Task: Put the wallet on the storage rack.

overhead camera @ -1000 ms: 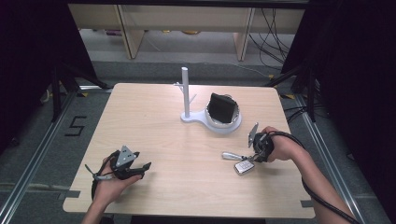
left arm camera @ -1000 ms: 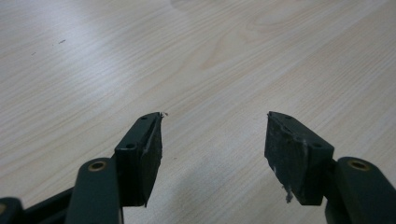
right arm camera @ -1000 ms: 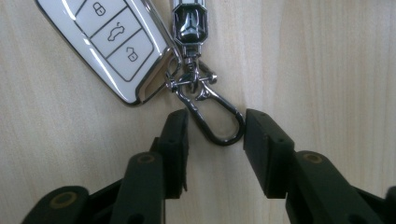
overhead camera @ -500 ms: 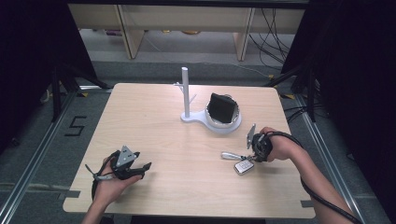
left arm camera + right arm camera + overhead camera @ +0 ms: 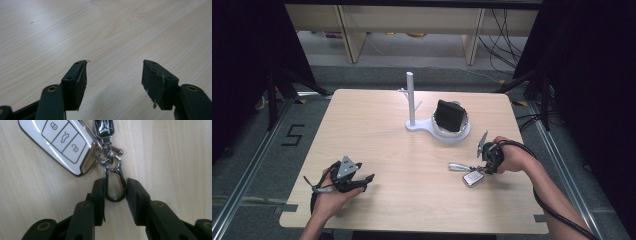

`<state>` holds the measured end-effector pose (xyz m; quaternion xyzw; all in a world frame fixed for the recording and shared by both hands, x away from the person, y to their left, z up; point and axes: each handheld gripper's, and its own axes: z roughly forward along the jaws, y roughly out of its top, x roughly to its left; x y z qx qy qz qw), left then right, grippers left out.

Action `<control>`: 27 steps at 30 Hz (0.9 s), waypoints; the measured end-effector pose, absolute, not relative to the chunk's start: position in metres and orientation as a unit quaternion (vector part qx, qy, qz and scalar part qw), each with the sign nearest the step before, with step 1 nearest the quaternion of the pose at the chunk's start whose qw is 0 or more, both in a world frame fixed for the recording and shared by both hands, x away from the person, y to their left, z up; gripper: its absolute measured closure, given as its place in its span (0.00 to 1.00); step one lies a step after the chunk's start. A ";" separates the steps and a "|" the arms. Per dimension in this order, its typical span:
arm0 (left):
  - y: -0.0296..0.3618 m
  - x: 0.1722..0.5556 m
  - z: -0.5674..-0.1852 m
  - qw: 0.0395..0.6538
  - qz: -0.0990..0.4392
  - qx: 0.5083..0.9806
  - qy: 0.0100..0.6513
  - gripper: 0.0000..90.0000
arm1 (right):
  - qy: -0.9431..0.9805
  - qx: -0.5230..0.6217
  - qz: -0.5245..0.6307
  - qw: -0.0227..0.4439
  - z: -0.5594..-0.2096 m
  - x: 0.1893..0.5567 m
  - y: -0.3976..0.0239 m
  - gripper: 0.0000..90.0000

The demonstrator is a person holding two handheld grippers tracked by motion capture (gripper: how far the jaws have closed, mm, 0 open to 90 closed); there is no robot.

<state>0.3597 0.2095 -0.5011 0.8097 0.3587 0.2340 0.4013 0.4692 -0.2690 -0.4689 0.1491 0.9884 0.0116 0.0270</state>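
A white car key fob (image 5: 60,142) with three button icons lies flat on the table, joined by small rings to a metal clasp (image 5: 113,198) and a dark leather tab (image 5: 103,126). My right gripper (image 5: 115,182) has its jaws pressed against both sides of the clasp. From above, the right gripper (image 5: 484,162) sits at the right of the table, with the key fob (image 5: 473,178) just in front of it. My left gripper (image 5: 362,181) rests near the front left, and its jaws (image 5: 115,65) stand wide apart over bare wood.
A white stand (image 5: 411,97) with an upright post and short pegs rises at the back centre. Its round dish holds a black object (image 5: 450,116). The wooden table (image 5: 412,210) is open between the two hands. Dark frames and cables surround it.
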 end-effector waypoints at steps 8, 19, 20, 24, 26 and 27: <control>0.207 0.359 -0.500 0.402 0.232 0.812 0.355 0.40 | 0.981 0.188 0.039 0.019 -0.450 0.473 -0.274 0.77; 0.209 0.359 -0.501 0.401 0.232 0.811 0.357 0.40 | 0.971 0.224 0.076 -0.009 -0.458 0.480 -0.278 0.78; 0.209 0.359 -0.501 0.401 0.233 0.811 0.357 0.40 | 0.971 0.224 0.080 -0.012 -0.461 0.480 -0.279 0.78; 0.208 0.358 -0.501 0.397 0.233 0.811 0.360 0.40 | 0.969 0.228 0.088 -0.028 -0.470 0.480 -0.283 0.78; 0.208 0.358 -0.501 0.397 0.234 0.811 0.361 0.40 | 0.964 0.252 0.079 -0.030 -0.471 0.478 -0.284 0.78; 0.208 0.358 -0.501 0.397 0.235 0.810 0.361 0.40 | 0.967 0.235 0.091 -0.031 -0.472 0.479 -0.285 0.78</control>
